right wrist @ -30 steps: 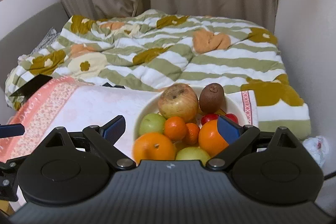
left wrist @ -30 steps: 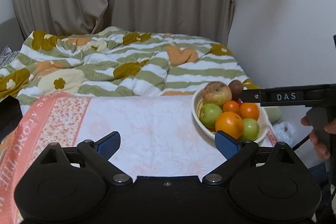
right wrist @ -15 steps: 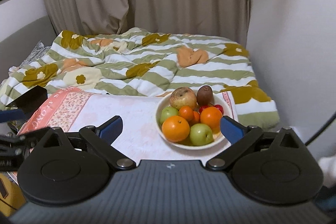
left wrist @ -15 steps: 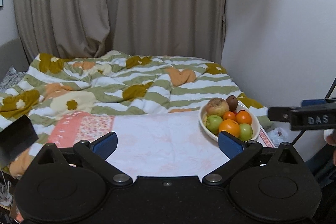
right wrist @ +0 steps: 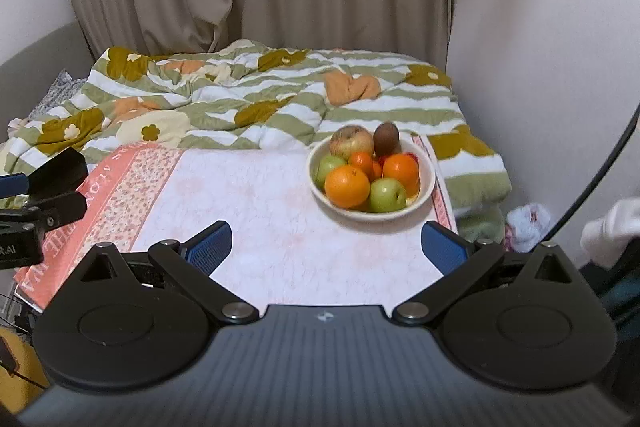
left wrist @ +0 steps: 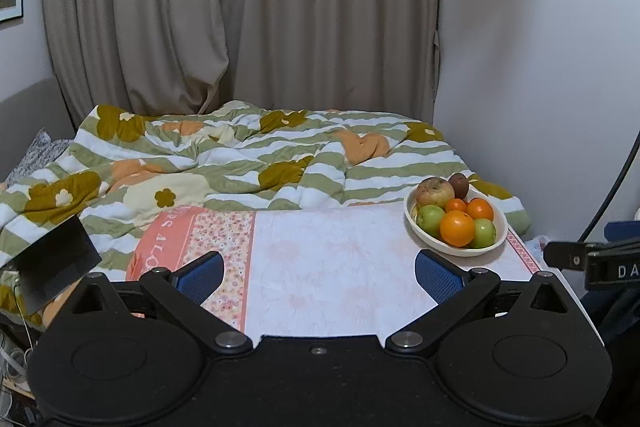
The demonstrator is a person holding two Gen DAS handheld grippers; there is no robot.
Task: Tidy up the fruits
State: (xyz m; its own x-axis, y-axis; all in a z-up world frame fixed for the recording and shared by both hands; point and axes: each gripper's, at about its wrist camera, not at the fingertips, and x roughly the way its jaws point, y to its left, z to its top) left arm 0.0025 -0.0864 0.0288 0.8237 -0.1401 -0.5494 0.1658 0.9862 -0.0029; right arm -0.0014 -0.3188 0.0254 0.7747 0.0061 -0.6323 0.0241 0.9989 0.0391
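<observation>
Curtain (left wrist: 240, 11): big, beige, hangs in soft folds at the far side.
Bed blanket (left wrist: 248, 163): puffy and wrinkled, with green and white stripes and brown flowers. Its near edge is hidden behind the tabletop.
Tabletop (left wrist: 328, 267): flat, with a smooth cloth on it. The cloth is pale pink in the middle and has an orange flowery band on the left. The near edge is hidden by the grippers.
Left gripper (left wrist: 318, 277): black and hard, with blue ribbed pads. The fingers are wide apart and hold nothing. It is over the near part of the tabletop.
Right gripper (right wrist: 325, 245): the same kind. Its fingers are wide apart and hold nothing too.
Bowl (right wrist: 428, 187): round, white and shiny. It sits on the far right part of the tabletop, well apart from both grippers.
Fruits: all piled in the bowl, touching each other.
Apple (right wrist: 352, 141): round, reddish yellow, at the back.
Big orange (right wrist: 346, 186): bumpy skin, at the front.
Green apple (right wrist: 387, 195): smooth, beside the big orange.
Kiwi (right wrist: 386, 138): brown, egg shaped, standing up at the back.
Small red fruit (right wrist: 412, 157): mostly hidden, hard to tell what it is.
</observation>
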